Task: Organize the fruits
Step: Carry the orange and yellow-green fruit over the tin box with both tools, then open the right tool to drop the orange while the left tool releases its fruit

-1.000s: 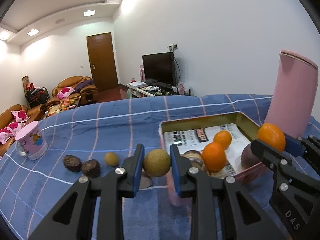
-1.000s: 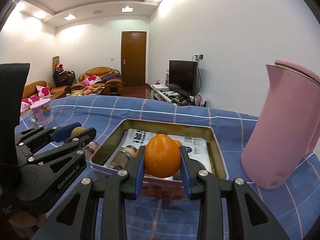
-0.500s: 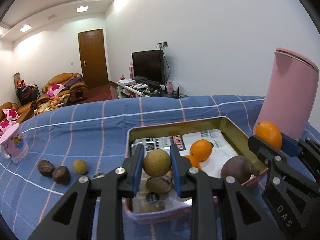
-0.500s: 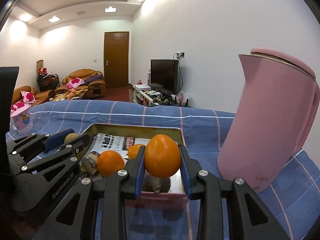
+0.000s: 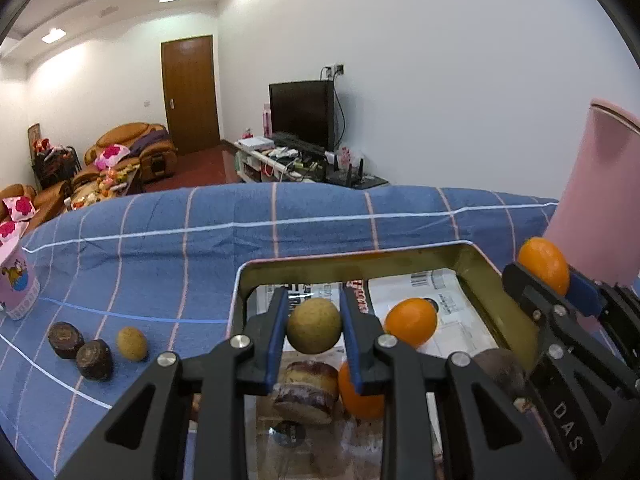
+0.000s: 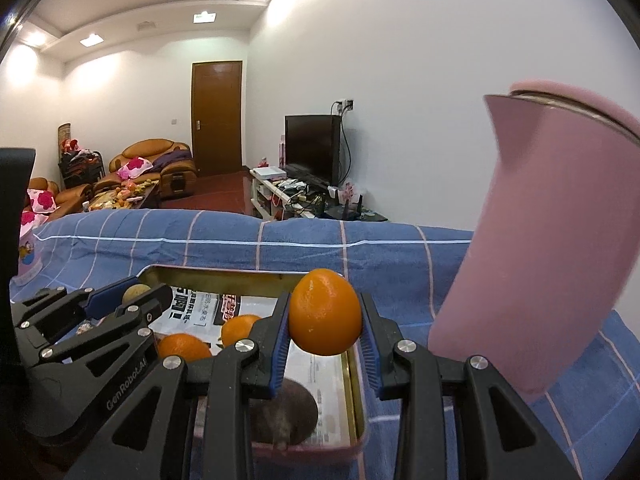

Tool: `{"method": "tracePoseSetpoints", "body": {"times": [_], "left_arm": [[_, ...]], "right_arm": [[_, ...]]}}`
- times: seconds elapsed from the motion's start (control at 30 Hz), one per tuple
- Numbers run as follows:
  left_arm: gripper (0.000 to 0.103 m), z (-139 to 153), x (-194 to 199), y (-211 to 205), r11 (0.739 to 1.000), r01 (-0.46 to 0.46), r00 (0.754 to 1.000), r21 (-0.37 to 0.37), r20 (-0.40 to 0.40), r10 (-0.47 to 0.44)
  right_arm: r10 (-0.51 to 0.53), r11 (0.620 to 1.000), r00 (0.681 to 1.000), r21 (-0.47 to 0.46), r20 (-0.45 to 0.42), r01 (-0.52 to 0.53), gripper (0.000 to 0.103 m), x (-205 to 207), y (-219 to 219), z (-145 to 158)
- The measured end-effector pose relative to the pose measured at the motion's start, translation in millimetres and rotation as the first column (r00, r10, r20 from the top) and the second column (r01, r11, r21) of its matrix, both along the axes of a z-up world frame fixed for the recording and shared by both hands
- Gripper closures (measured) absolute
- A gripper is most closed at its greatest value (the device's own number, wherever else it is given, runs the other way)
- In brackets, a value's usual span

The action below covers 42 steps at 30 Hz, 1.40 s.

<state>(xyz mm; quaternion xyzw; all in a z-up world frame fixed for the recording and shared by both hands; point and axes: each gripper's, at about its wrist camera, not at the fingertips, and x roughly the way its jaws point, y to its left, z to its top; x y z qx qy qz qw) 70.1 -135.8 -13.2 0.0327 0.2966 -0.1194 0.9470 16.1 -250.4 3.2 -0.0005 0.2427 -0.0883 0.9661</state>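
Left gripper (image 5: 314,330) fingers clamped, angled downward; right gripper (image 6: 325,330) fingers clamped, angled downward, alongside it.

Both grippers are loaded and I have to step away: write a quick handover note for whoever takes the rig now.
Left gripper: shut on a tan round fruit, held over the tin tray.
Right gripper: shut on an orange, above the tray's right edge, next to the pink jug.
Done: two oranges, a dark round fruit and a brown-purple piece lie in the tray.
Left: drop both held fruits in, then fetch the small tan fruit and two dark pieces from the blue cloth.
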Motion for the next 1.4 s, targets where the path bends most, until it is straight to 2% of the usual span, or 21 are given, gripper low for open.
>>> {"method": "tracePoseSetpoints", "body": {"times": [0.43, 0.77, 0.97, 1.07, 1.13, 1.23, 1.3, 1.33, 1.37, 1.4], "left_arm": [[0.075, -9, 22, -3, 0.999, -0.032, 0.995, 0.017, -0.092, 0.033], [0.075, -10, 26, -9, 0.999, -0.034, 0.994, 0.024, -0.107, 0.036], [0.075, -9, 26, -10, 0.999, -0.037, 0.994, 0.021, -0.101, 0.039], [0.075, -8, 24, -9, 0.999, -0.035, 0.995, 0.025, -0.090, 0.037], [0.075, -7, 22, -9, 0.999, -0.034, 0.996, 0.027, -0.082, 0.037], [0.075, -5, 19, -12, 0.999, -0.034, 0.997, 0.040, -0.064, 0.036], [0.071, -4, 16, -12, 0.998, -0.046, 0.998, 0.052, -0.047, 0.048], [0.060, -3, 12, -13, 0.997, -0.049, 0.998, 0.059, -0.034, 0.051], [0.045, -2, 11, -13, 0.997, -0.050, 0.998, 0.063, -0.024, 0.052], [0.038, 0, 8, -14, 0.996, -0.056, 0.998, 0.069, -0.007, 0.056]], "right_arm": [[0.092, 0.990, 0.993, 0.117, -0.080, -0.082, 0.069, 29, -8, -10], [0.176, 0.974, 0.979, 0.161, -0.104, -0.158, 0.068, 38, -4, -17], [0.187, 0.969, 0.981, 0.173, -0.060, -0.174, 0.065, 31, -5, -14], [0.149, 0.975, 0.989, 0.168, -0.012, -0.145, 0.059, 20, -9, -9], [0.110, 0.980, 0.994, 0.165, 0.012, -0.110, 0.050, 14, -12, -8], [0.055, 0.984, 0.998, 0.169, 0.043, -0.062, 0.046, 9, -19, -3], [0.028, 0.984, 0.998, 0.173, 0.059, -0.038, 0.045, 8, -23, -1], [0.018, 0.983, 0.998, 0.179, 0.065, -0.029, 0.044, 7, -25, 0], [0.011, 0.982, 0.998, 0.185, 0.069, -0.024, 0.044, 6, -27, 0], [0.007, 0.982, 0.998, 0.186, 0.070, -0.020, 0.041, 6, -28, 0]]}}
